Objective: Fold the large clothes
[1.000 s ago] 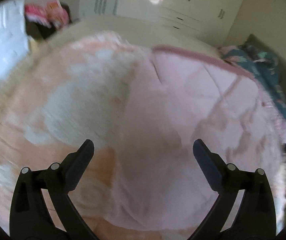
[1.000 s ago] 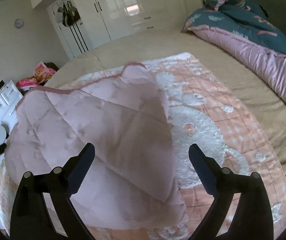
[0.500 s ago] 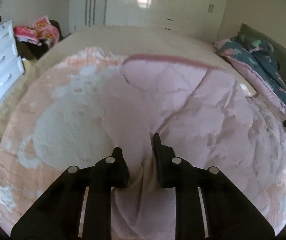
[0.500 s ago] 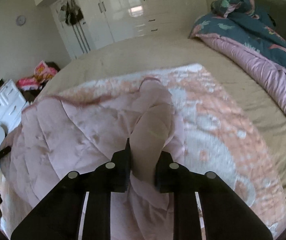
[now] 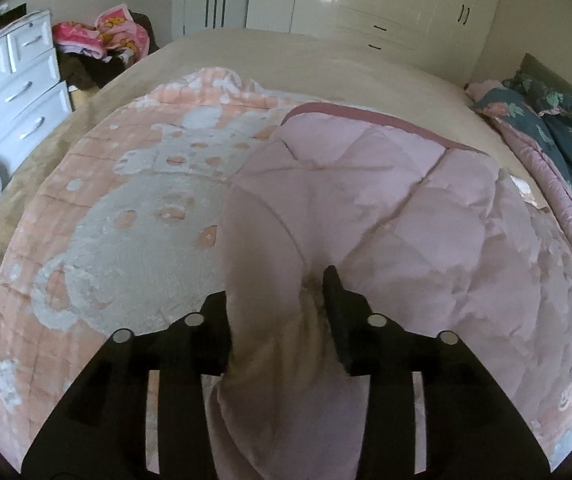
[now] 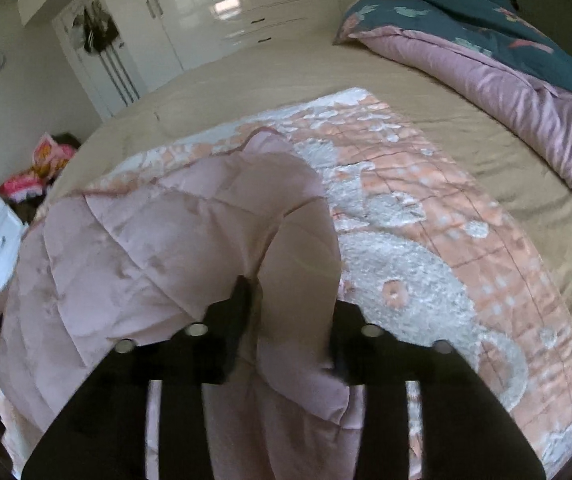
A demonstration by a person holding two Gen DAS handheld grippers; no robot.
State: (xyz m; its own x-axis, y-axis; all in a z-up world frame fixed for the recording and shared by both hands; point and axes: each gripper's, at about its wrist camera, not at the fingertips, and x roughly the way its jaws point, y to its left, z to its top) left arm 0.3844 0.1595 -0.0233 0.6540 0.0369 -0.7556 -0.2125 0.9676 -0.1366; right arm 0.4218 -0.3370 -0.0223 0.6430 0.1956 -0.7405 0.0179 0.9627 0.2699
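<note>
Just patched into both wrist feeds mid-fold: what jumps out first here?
The pink quilt, plain side folded over its peach-and-white patterned face, fills the beige bed. Bunched fabric sits between the fingers of both the left tool and the right tool, whose jaws have just been opening. A teal-and-mauve duvet lies heaped along the bed's right side.

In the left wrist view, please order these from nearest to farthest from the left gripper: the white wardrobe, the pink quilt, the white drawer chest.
1. pink quilt, bunched between the fingers of the left gripper.
2. white drawer chest, at the left edge beside the bed.
3. white wardrobe, against the far wall, beyond the bed.
</note>
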